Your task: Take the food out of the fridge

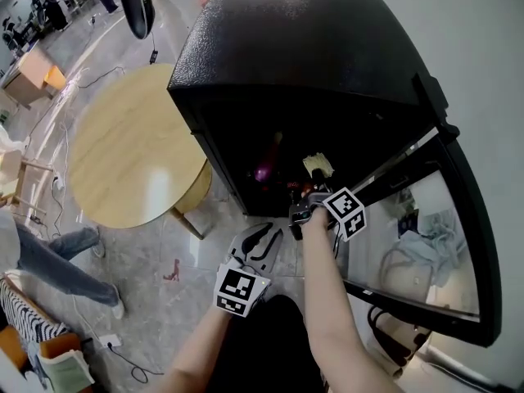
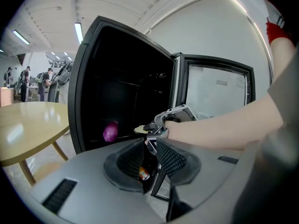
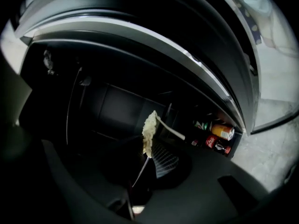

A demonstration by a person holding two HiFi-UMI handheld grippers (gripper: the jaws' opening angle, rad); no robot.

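Observation:
The black fridge (image 1: pixel 286 64) stands open, its glass door (image 1: pixel 426 244) swung to the right. My right gripper (image 1: pixel 309 188) is at the mouth of the fridge, shut on a flat pale yellow piece of food (image 1: pixel 318 166). In the right gripper view that food (image 3: pixel 148 132) stands edge-on between the jaws of the right gripper (image 3: pixel 152 148). A purple food item (image 1: pixel 264 171) lies inside on the shelf, and the left gripper view shows that purple item (image 2: pixel 110 131) too. My left gripper (image 1: pixel 259 242) hangs lower, in front of the fridge, open and empty, while in its own view the left gripper (image 2: pixel 147 157) shows a narrow gap.
Several drink cans (image 3: pixel 218 131) sit low in the fridge. A round wooden table (image 1: pixel 131 150) stands left of the fridge. A person's legs (image 1: pixel 49 256) and cables (image 1: pixel 123 359) are on the floor at the left. The glass door blocks the right side.

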